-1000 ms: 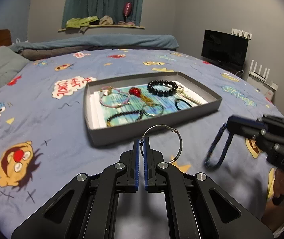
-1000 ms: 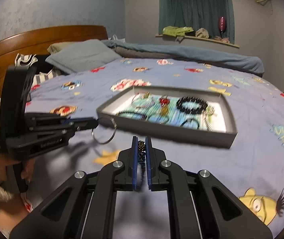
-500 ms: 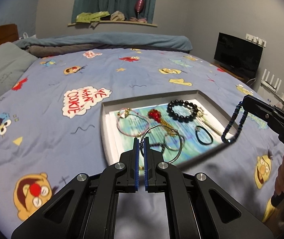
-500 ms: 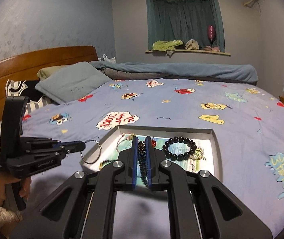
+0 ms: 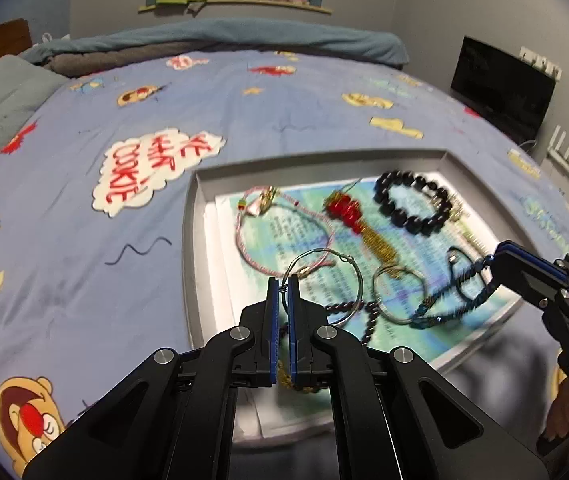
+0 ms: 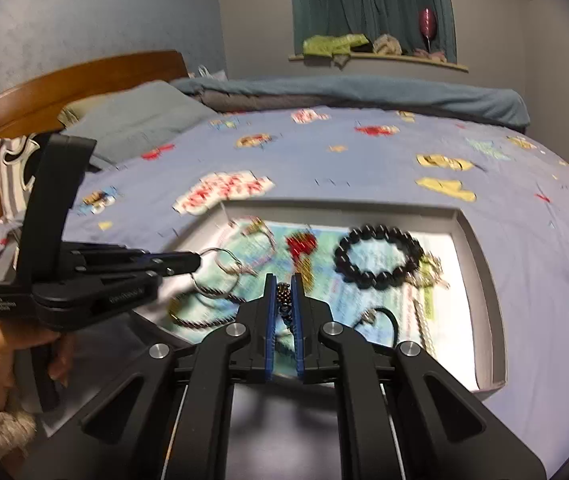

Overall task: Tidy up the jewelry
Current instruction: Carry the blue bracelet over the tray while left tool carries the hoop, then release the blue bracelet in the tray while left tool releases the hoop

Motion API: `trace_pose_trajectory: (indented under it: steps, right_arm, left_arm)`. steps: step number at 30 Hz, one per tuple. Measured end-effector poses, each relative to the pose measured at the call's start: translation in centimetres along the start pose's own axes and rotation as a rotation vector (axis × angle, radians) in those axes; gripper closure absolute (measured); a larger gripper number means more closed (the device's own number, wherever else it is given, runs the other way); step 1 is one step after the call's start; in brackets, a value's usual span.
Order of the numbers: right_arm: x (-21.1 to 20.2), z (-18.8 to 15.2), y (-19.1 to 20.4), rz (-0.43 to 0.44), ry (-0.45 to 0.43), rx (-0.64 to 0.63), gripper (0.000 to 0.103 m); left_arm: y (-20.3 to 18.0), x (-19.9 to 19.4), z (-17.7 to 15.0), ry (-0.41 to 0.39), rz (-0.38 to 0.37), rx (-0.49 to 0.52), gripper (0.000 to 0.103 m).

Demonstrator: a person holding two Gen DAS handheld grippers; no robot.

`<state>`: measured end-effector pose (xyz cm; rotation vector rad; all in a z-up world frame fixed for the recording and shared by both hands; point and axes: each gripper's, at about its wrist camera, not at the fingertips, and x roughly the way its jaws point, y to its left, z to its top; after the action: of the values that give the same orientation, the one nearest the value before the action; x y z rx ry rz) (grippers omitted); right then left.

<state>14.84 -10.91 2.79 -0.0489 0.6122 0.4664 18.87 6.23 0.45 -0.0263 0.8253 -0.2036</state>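
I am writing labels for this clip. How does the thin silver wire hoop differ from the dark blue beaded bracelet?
The thin silver wire hoop, pinched by the left gripper, is a bare, stiff, round ring. The dark blue beaded bracelet, pinched by the right gripper, is thicker, beaded, and hangs in a long limp loop. Both are held above the grey tray.

Both wrist views look down, close, onto one tray.
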Motion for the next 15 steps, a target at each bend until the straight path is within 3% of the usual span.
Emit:
trace_pose_trajectory:
  steps: [7,15]
  right_arm:
    - [1.5,-0.9,-1.2,-0.048,0.077,0.016,0.096]
    - [1.9,-1.5,-1.9,-0.057,0.102,0.031,0.096]
  left_arm:
    - [0.4,1.6,-0.4,0.031,0.009,-0.009,0.098]
    - [0.4,1.5,-0.4,0.017,-0.004,-0.021,0.097]
